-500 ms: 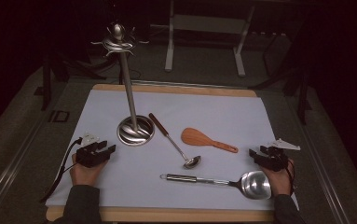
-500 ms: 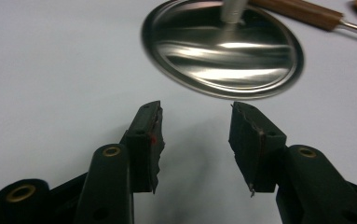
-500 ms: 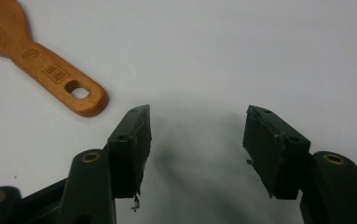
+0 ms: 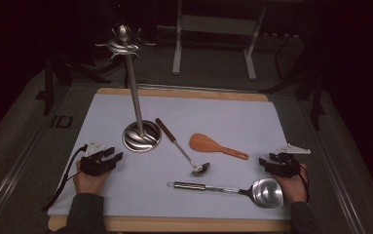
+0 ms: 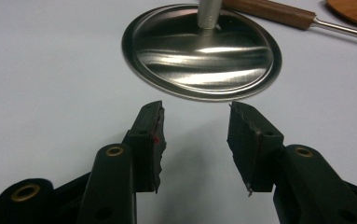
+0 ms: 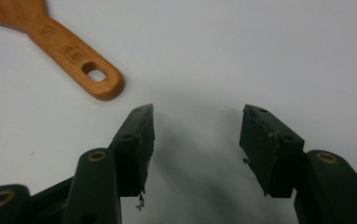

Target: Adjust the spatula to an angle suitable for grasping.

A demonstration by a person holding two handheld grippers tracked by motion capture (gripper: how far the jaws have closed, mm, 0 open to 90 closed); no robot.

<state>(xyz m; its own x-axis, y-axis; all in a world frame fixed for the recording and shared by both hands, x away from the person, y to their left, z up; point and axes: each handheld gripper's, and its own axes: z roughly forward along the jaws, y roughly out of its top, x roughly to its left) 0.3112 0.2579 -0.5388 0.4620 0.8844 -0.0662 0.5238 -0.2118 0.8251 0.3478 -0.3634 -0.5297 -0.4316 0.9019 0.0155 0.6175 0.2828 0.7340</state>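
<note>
Both idle, jaws apart: left hand-held gripper (image 4: pixel 117 156) by the rack base (image 4: pixel 141 136), right hand-held gripper (image 4: pixel 263 162) near the wooden spatula (image 4: pixel 216 146). Likely pre-grasp; next, right closes on the spatula's handle.

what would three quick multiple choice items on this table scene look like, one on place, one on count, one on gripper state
1. Where does the wooden spatula lie?
A. right of the stand's base
B. hung on the stand
C. in a gripper

2. How many utensils lie on the white mat?
A. one
B. three
C. five

3. How do the left gripper's jaws stand?
A. shut on the ladle
B. shut on nothing
C. open, holding nothing

Key:
1 A, it lies flat, right of the round stand base.
2 B, the spatula, the small ladle and the big ladle.
3 C, bare mat shows between its jaws.
</note>
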